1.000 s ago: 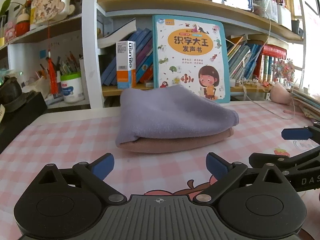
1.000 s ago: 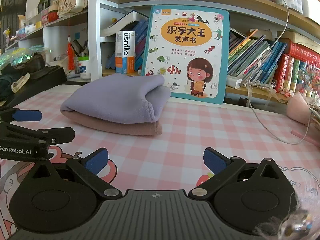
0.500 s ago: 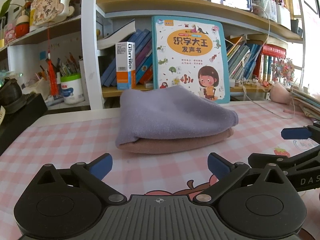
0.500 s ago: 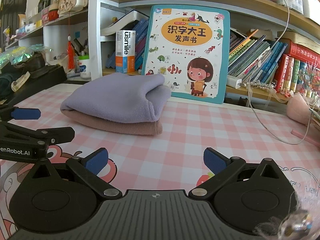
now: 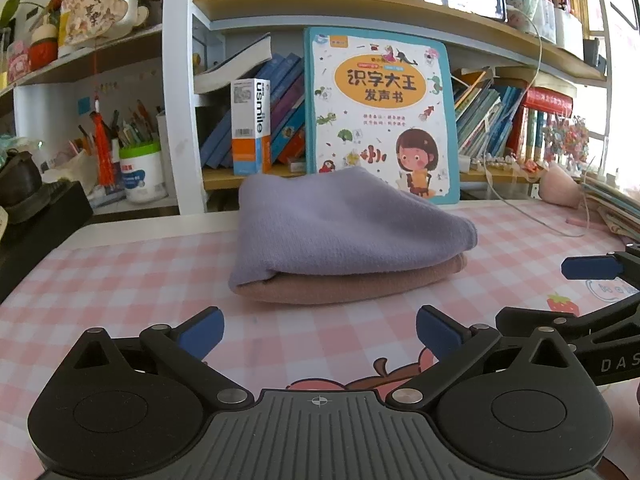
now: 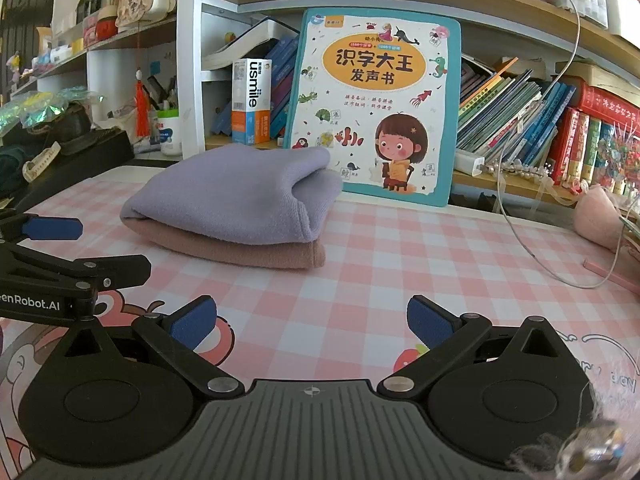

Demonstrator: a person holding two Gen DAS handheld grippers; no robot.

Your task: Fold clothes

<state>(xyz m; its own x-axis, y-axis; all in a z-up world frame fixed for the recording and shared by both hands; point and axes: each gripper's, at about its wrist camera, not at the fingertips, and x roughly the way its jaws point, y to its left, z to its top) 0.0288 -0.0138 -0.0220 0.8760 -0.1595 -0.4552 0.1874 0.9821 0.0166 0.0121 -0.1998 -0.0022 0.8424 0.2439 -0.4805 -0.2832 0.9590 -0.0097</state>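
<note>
A folded lavender cloth (image 5: 344, 228) lies on top of a folded dusty-pink cloth (image 5: 360, 286) in a neat stack on the pink checked table mat (image 5: 120, 280). The same lavender cloth (image 6: 232, 196) and pink cloth (image 6: 248, 254) show in the right wrist view. My left gripper (image 5: 318, 330) is open and empty, a short way in front of the stack. My right gripper (image 6: 312, 320) is open and empty, to the right of the left one and in front of the stack. Neither touches the cloth.
A large children's book (image 5: 380, 116) leans on the bookshelf (image 5: 360, 8) just behind the stack. A pen cup (image 5: 142, 172) and black items (image 5: 36, 216) stand at the left. A white cable (image 6: 532, 248) and a pink plush (image 6: 596, 216) lie at the right.
Both grippers stay open and nearly still. The left wrist view has drifted very slightly; the stack has not moved.
</note>
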